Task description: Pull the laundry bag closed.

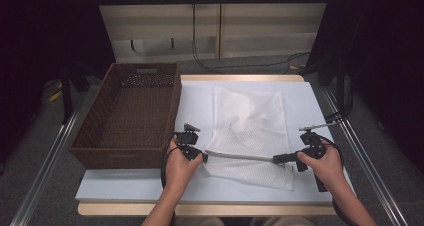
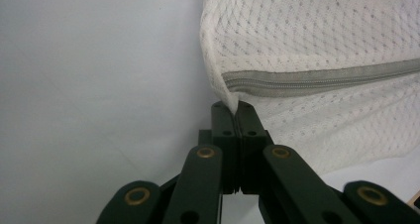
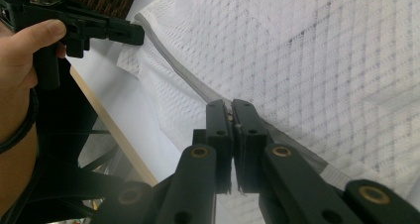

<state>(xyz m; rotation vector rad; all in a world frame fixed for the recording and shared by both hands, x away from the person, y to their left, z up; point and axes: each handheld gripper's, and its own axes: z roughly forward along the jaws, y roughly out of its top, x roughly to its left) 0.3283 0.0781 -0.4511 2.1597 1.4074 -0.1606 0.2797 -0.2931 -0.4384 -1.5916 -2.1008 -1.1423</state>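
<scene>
On my far left sat a brown woven basket [image 1: 131, 117], and I could see nothing inside it. It stood on the white table [image 1: 130, 186], just beside the white mesh bag [image 1: 252, 131].

My left gripper [image 1: 202, 156] was pinched tight on the near left corner of the bag, right where the grey zipper [image 2: 317, 79] ended. In the left gripper view, my two black jaws were pressed together with a bit of the mesh caught between them.

The bag lay flat in the middle of the table, with its zipper edge lifted and pulled straight between my two hands. I could see a dim shape through the mesh, but I could not tell what it was.

My right gripper [image 1: 276, 159] was squeezed shut too, on something small at the zipper line. I think it was the little pull tab, but it was too small to be sure.

I think I was at the zipper step: one hand held the bag still, the other had the pull. Next I would need to slide my right hand along the zipper while my left held firm.
</scene>
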